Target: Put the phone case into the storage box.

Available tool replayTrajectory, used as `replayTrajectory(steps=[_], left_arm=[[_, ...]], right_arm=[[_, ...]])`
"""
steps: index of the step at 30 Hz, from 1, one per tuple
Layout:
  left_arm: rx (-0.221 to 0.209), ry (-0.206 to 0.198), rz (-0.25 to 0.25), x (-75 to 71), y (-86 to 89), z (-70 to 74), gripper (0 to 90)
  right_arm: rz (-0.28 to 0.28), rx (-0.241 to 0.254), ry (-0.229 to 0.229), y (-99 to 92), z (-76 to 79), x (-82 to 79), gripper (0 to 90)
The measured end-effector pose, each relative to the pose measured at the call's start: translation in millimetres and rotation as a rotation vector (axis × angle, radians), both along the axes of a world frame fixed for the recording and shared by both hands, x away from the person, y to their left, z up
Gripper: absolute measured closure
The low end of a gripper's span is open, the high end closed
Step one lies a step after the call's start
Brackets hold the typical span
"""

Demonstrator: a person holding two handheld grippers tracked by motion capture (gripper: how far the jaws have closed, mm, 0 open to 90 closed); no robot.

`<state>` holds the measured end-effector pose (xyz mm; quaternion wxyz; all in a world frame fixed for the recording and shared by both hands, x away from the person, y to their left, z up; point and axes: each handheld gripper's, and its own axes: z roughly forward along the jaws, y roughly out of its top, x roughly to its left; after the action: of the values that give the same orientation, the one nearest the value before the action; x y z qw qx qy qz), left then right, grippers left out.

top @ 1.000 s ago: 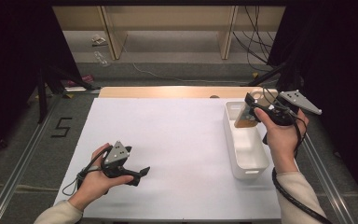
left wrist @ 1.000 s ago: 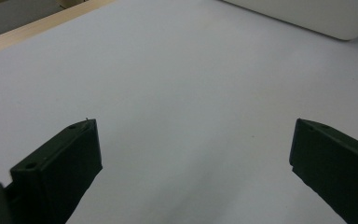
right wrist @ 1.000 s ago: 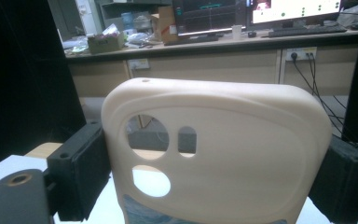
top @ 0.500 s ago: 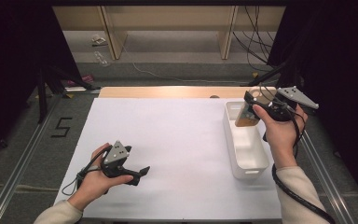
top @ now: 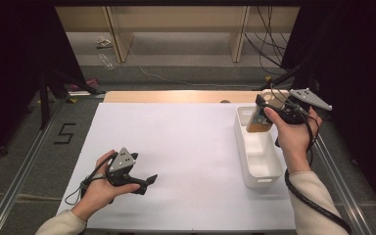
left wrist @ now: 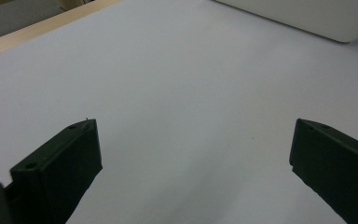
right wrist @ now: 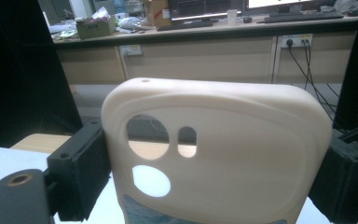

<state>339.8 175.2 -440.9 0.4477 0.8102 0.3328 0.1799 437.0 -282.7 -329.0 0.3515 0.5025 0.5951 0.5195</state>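
My right gripper (top: 263, 111) is held up over the far end of a white bin (top: 245, 155), shut on a cream phone case (top: 259, 121). In the right gripper view the phone case (right wrist: 233, 158) stands upright between the two jaws, which press on its side edges, and its camera cut-outs face me. My left gripper (top: 146, 182) rests low on the white table sheet (top: 186, 147) at the front left. Its jaws stand wide apart, and in the left gripper view my left gripper (left wrist: 193, 154) has just bare sheet between them.
The white bin is long and narrow, sits along the table's right side, and looks empty inside. Its corner (left wrist: 307, 16) shows far off in the left gripper view. A wooden edge (top: 176, 96) runs along the table's far side, with cables and shelving on the floor beyond.
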Motion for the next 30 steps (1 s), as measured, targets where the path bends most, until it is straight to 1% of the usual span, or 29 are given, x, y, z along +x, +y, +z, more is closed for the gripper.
replayTrajectory(steps=[11, 30], left_arm=[[0.000, -0.001, 0.000, 0.0, 0.5, 0.2, 1.5], [0.000, 0.000, -0.001, -0.1, 0.2, 0.1, 1.5]], right_arm=[[-0.002, -0.005, 0.011, 3.3, 3.8, 5.6, 13.3], [-0.010, -0.018, 0.023, 7.4, 4.9, 15.7, 13.3]])
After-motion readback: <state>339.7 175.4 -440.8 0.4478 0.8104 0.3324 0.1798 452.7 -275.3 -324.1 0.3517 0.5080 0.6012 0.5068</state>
